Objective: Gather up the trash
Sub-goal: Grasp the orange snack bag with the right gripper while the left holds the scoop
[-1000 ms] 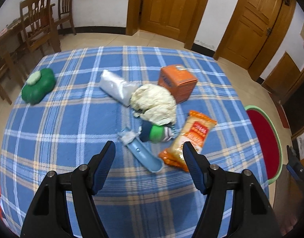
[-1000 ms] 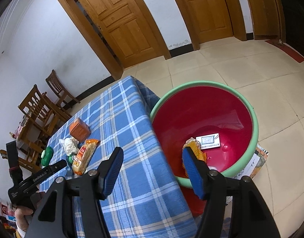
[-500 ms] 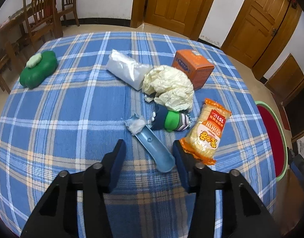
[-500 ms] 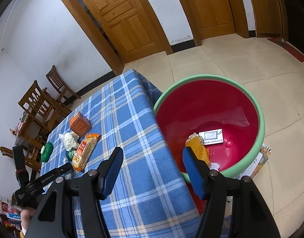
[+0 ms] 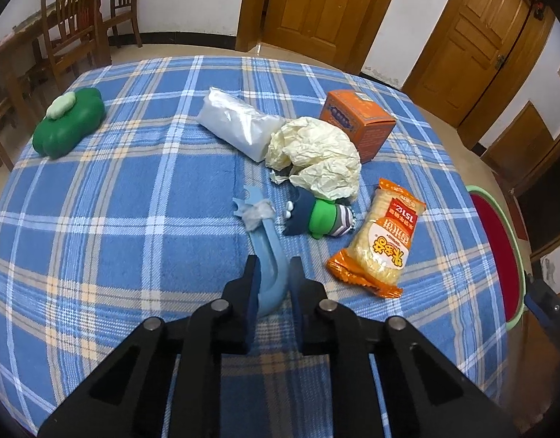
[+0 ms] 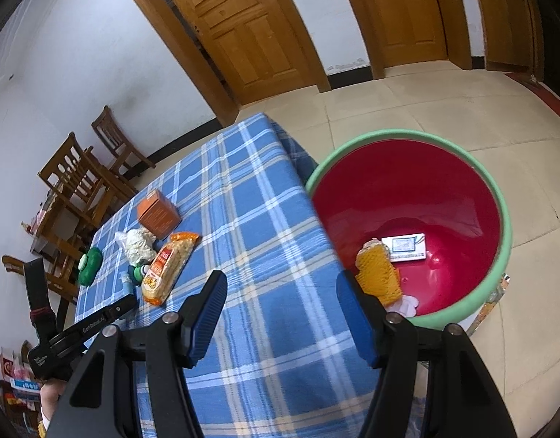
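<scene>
My left gripper (image 5: 271, 273) is shut on the near end of a pale blue plastic scoop-shaped piece (image 5: 266, 244) with white tape at its far end, lying on the blue plaid table (image 5: 115, 219). Beyond it lie a crumpled yellow paper (image 5: 316, 157), a clear plastic bag (image 5: 239, 124), an orange box (image 5: 358, 118), an orange snack packet (image 5: 380, 241) and a small green and navy toy (image 5: 318, 215). My right gripper (image 6: 283, 310) is open and empty above the table edge, beside the red basin (image 6: 495, 255), which holds a yellow packet (image 6: 378, 273) and a white card (image 6: 406, 246).
A green clover-shaped object (image 5: 66, 122) sits at the table's far left. Wooden chairs (image 5: 75, 25) stand behind the table, wooden doors (image 5: 320, 3) beyond. The basin rim also shows in the left wrist view (image 5: 515, 255), on the floor right of the table.
My left gripper moved forward and down and closed on the blue plastic piece. My right gripper drifted slightly, staying open.
</scene>
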